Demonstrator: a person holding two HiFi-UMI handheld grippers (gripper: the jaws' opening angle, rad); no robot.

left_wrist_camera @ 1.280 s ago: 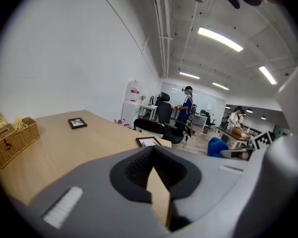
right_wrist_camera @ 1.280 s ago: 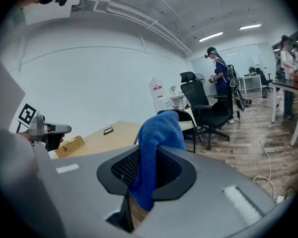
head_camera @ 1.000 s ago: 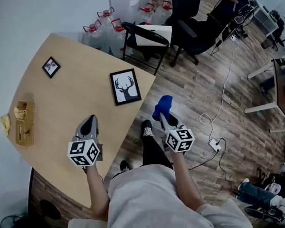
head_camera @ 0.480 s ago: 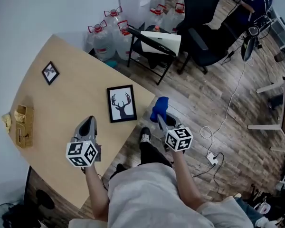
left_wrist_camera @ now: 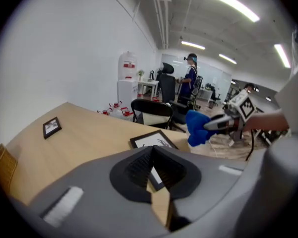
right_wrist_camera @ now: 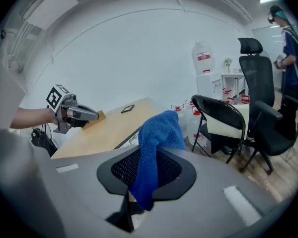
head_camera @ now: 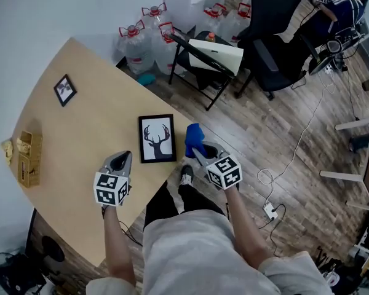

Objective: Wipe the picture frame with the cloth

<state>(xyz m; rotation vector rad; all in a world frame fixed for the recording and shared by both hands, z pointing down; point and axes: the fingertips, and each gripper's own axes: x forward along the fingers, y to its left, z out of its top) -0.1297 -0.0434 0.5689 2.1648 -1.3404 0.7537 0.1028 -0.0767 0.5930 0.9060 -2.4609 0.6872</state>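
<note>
Since the cloth (head_camera: pixel 193 137) does not touch the glass, the wiping itself is judged not begun; only the pick-up of the cloth is done.

Item 1, picture frame (head_camera: pixel 157 139): black, with an antler print, lying flat on the table (head_camera: pixel 80 128), close to its right edge where the person stands. Nothing holds or steadies it.

Item 2, cloth: blue, bunched, hanging off the table just beside the frame's right side, over the floor.

Item 3, right gripper (head_camera: pixel 197 149): jaws clamped on the cloth, which drapes out between them toward the frame.

Item 4, left gripper (head_camera: pixel 119 162): jaws together with nothing between them, poised over the table just left of the frame's near corner, apart from it.

Item 5, small frame (head_camera: pixel 64 90): near the table's far left edge, well apart and untouched.

Item 6, wooden box (head_camera: pixel 29 160): at the left edge.

Remaining, by judgement: bring the cloth over the table edge onto the frame, rub across glass and border, perhaps with the left gripper pinning a corner.
</note>
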